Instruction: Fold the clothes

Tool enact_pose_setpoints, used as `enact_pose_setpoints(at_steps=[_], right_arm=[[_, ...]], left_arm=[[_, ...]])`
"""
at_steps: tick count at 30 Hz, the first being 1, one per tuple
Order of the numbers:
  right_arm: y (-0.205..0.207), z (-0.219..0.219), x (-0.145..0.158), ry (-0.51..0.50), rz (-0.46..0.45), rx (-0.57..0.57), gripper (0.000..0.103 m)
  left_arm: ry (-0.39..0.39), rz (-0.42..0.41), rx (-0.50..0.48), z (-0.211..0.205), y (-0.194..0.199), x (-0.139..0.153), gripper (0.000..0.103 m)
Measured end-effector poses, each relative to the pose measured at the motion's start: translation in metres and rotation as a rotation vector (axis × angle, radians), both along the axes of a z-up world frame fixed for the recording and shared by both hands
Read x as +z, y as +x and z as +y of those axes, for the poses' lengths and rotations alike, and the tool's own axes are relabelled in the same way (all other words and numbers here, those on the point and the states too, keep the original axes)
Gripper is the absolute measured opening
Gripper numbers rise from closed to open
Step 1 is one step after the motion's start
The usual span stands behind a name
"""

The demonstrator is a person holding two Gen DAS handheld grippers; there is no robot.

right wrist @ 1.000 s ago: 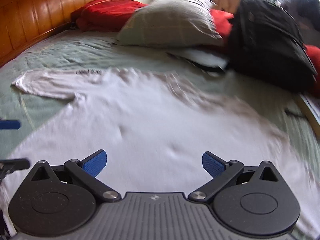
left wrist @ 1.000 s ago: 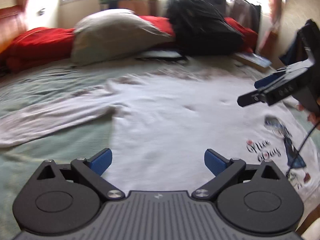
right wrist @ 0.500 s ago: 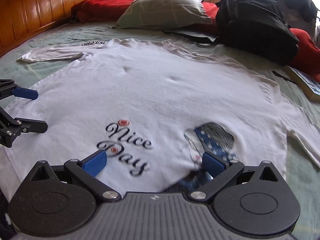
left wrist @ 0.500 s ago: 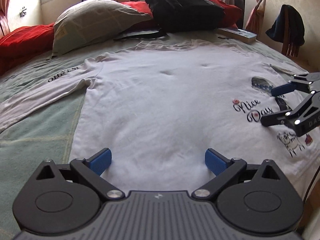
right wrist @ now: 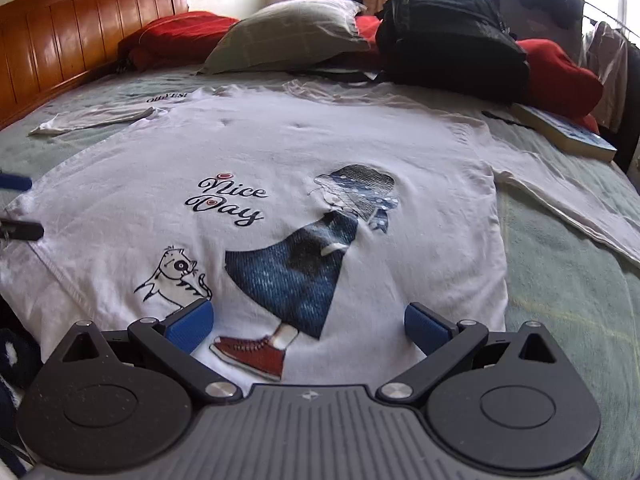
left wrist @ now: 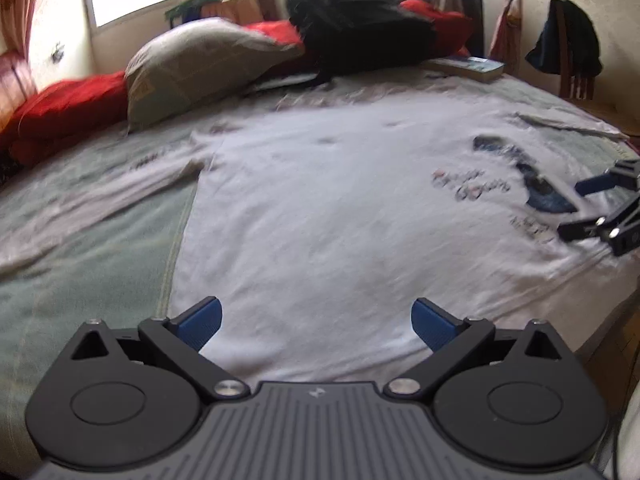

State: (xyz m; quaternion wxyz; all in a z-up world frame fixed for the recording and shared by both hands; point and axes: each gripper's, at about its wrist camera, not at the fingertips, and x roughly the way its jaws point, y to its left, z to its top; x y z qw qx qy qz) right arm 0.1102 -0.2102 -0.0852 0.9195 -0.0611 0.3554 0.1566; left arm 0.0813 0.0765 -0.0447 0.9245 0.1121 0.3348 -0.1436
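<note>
- Left wrist view: the left claw (left wrist: 316,326) hovers low over the hem of the white shirt (left wrist: 340,208), its blue pads spread wide with nothing between them.
- Right wrist view: the right claw (right wrist: 306,328) is also spread wide and empty, above the hem by the printed red sneaker (right wrist: 250,356).
- The shirt lies flat, print side up, on the green bedspread (right wrist: 560,264), both long sleeves stretched out to the sides.
- Judged from this, no fold has begun; the step in hand looks like taking hold of the hem.
- To do it well, each claw should likely come down on the hem edge itself, one near each bottom corner, and pinch both layers so the fabric lifts evenly.
- The bedspread is soft, so pressing in risks catching it together with the shirt.
- Across the far side, left to right: wooden headboard (right wrist: 72,36), red cushion (right wrist: 176,36), grey pillow (right wrist: 288,36), black backpack (right wrist: 452,36), a book (right wrist: 560,132); windows behind.
</note>
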Motion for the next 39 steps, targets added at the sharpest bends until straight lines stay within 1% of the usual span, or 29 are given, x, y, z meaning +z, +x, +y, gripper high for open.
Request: enact_pose_setpoints(at_steps=[2,4,6,8,10,13,18,23,26,28,30,31,33,34,36,39], right_arm=[[-0.001,0.001,-0.002,-0.002,-0.003,-0.008,0.103],[-0.001,0.002,-0.002,-0.004,0.003,-0.017,0.103],[0.0,0.002,-0.002,-0.005,0.01,-0.026,0.103],[0.0,0.003,-0.002,-0.007,0.017,-0.036,0.103],[0.001,0.004,-0.003,-0.009,0.024,-0.045,0.103],[0.001,0.005,-0.003,-0.008,0.03,-0.053,0.103],[-0.001,0.003,-0.004,0.003,0.017,-0.051,0.103],[-0.002,0.002,-0.005,0.01,0.002,-0.052,0.103],[-0.002,0.002,-0.005,0.008,0.0,-0.054,0.103],[-0.002,0.002,-0.005,0.009,-0.003,-0.057,0.103],[-0.004,0.002,-0.005,0.011,-0.007,-0.06,0.103],[-0.005,0.002,-0.004,0.013,-0.008,-0.063,0.103],[-0.007,0.001,-0.001,0.022,-0.01,-0.071,0.103],[-0.007,0.001,0.001,0.036,-0.006,-0.076,0.103],[-0.007,0.0,0.006,0.07,0.006,-0.077,0.103],[0.0,0.009,0.019,0.117,-0.005,-0.055,0.103]], left_arm=[[0.0,-0.027,-0.044,-0.017,0.003,0.005,0.101],[0.008,-0.038,-0.069,-0.032,0.006,-0.001,0.101],[0.005,-0.014,-0.066,-0.042,0.01,-0.012,0.101],[-0.021,0.014,-0.059,-0.042,0.009,-0.024,0.101],[-0.044,0.015,-0.047,-0.038,0.003,-0.03,0.101],[-0.059,0.025,-0.02,-0.027,-0.01,-0.028,0.101],[-0.036,0.026,-0.02,-0.013,-0.029,-0.029,0.101],[-0.086,-0.013,0.016,-0.006,-0.021,-0.007,0.101],[-0.091,-0.025,0.019,-0.008,-0.008,-0.003,0.101],[-0.095,-0.012,0.018,-0.009,-0.001,-0.008,0.101],[-0.099,0.026,0.034,-0.007,0.003,-0.018,0.101],[-0.101,0.04,0.049,-0.003,0.001,-0.023,0.101],[-0.12,0.043,0.058,0.006,-0.007,-0.032,0.101],[-0.136,0.045,0.055,0.011,-0.011,-0.031,0.101],[-0.142,0.063,0.054,0.018,-0.015,-0.024,0.101],[-0.157,0.064,0.059,0.031,-0.008,-0.007,0.101]])
